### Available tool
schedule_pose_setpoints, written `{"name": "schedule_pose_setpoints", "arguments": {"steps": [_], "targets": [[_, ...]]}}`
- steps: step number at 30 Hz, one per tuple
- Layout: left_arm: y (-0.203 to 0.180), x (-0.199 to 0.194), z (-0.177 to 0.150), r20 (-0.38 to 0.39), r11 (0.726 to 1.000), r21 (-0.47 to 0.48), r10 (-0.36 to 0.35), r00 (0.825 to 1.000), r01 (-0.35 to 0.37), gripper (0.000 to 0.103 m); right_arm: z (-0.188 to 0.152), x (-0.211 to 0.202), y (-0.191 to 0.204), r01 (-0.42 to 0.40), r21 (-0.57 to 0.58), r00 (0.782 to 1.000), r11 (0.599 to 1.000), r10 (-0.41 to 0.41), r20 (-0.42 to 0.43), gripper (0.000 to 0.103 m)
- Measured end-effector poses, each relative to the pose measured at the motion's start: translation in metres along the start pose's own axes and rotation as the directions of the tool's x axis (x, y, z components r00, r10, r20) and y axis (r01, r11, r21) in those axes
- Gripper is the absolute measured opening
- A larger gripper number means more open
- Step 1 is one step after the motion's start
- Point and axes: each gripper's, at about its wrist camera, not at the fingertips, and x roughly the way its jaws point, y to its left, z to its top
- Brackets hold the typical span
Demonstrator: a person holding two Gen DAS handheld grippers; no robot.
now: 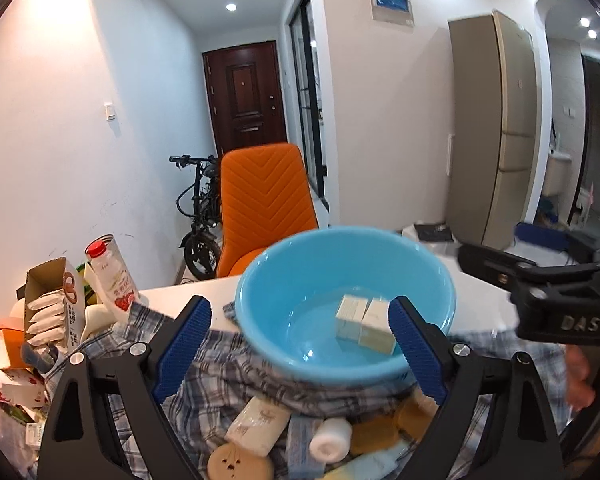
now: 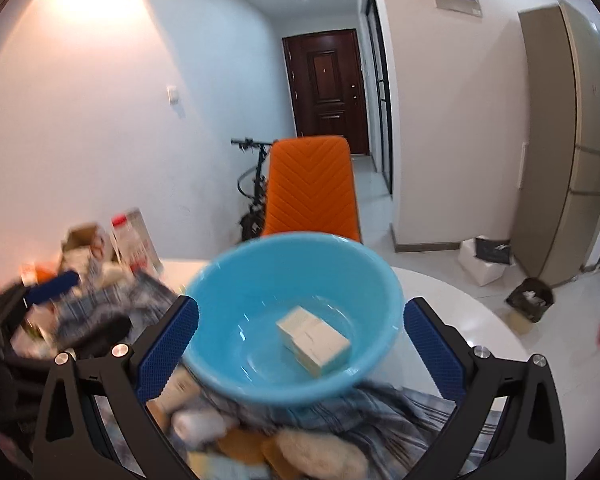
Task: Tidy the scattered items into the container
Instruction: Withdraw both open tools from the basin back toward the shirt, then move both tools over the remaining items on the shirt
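1. Both claws are spread wide and hold nothing: the left claw [image 1: 300,344] frames the near side of the round light-blue plastic basin [image 1: 300,268], and the right claw [image 2: 300,344] frames the same basin [image 2: 260,280] from a spot further to the right.
2. Inside the basin, on its floor, lie two small pale rectangular cardboard boxes [image 1: 366,322], touching side by side; in the right wrist view they read as one whitish block [image 2: 314,340].
3. The basin sits on the white surface [image 1: 188,296], its near edge resting on a crumpled blue-and-white checked cloth [image 1: 220,364].
4. On the cloth, in front of the basin, lie scattered items: a cream soap-like packet [image 1: 258,420], a small white roll [image 1: 330,440], a round tan disc with holes [image 1: 240,464] and several orange-tan pads [image 1: 374,436].
5. In the right wrist view these items in front of the basin are blurred into pale and tan lumps [image 2: 312,456].
6. Left of the basin stands a clutter of packaging: an open brown cardboard carton of white sachets [image 1: 50,304] and a tilted red-capped bottle with a strawberry label [image 1: 112,276].
7. The right claw's black body [image 1: 556,292] shows to the right of the basin in the left wrist view.
8. Behind the basin, beyond the surface, stands an orange quilted chair [image 1: 266,200], with a dark folding bicycle [image 1: 198,216] to its left.
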Motion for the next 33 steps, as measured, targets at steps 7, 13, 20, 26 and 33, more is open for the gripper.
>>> {"name": "schedule_pose_setpoints", "arguments": {"steps": [7, 13, 20, 26, 33], "targets": [[0.002, -0.008, -0.036, -0.072, 0.999, -0.015, -0.051, 0.996, 0.05, 0.092, -0.042, -0.027, 0.003, 0.005, -0.029, 1.0, 1.0, -0.005, 0.017, 0.103], [-0.005, -0.028, -0.063, -0.088, 0.998, 0.026, -0.053, 0.995, 0.056, 0.092, -0.062, -0.049, 0.01, -0.021, -0.04, 0.999, 0.999, 0.023, 0.048, 0.103], [-0.002, -0.053, -0.084, -0.04, 1.0, -0.003, -0.024, 0.999, 0.024, 0.092, -0.085, -0.074, 0.01, -0.007, -0.013, 0.996, 1.0, 0.008, 0.085, 0.103], [-0.004, -0.048, -0.103, -0.087, 0.998, -0.01, -0.066, 0.994, 0.065, 0.092, -0.105, -0.092, 0.01, 0.0, -0.029, 0.997, 1.0, 0.003, 0.083, 0.103], [0.009, -0.049, -0.124, -0.086, 0.997, -0.079, -0.031, 0.996, 0.024, 0.092, -0.131, -0.096, -0.006, -0.038, 0.059, 0.998, 0.998, 0.035, 0.05, 0.103]]}}
